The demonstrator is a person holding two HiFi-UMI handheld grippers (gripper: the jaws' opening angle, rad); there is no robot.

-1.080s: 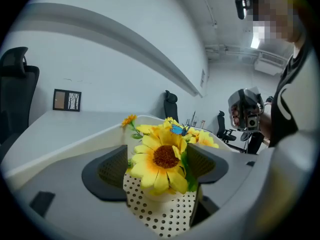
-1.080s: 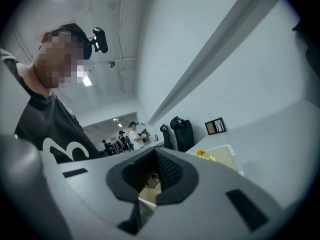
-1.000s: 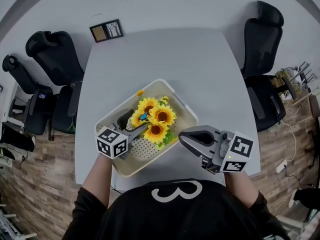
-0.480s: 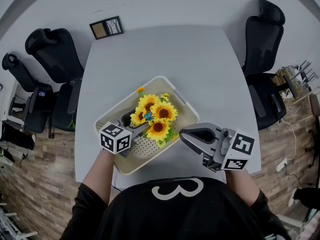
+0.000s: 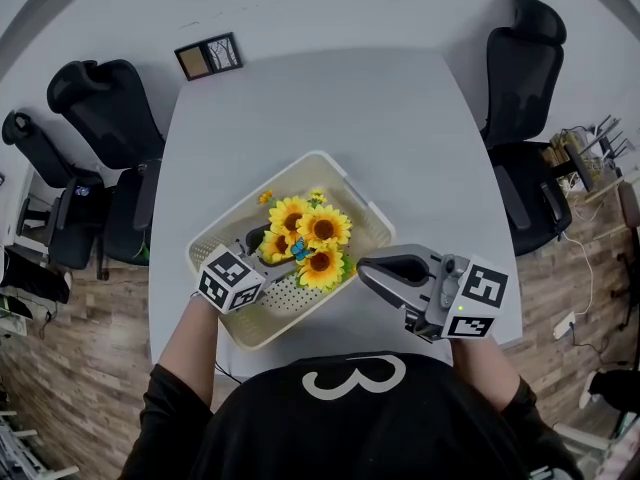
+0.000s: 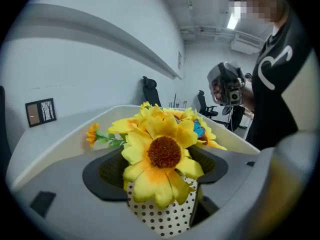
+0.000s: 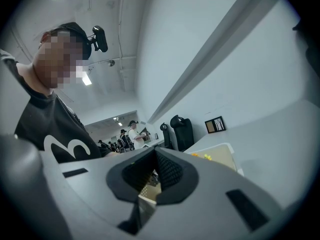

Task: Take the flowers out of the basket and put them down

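While the left gripper (image 5: 272,255) pinches the flowers (image 5: 310,240) by their dotted wrap inside the basket (image 5: 345,176) near the table's (image 5: 330,98) front edge, the right gripper (image 5: 365,271) hangs just beside the basket's right corner, jaws pressed together on nothing.

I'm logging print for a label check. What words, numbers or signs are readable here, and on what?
"3": white, on the person's black shirt.
Marker cubes: only black-and-white square patterns, no letters.
Picture frame: a tree drawing, no text to read.
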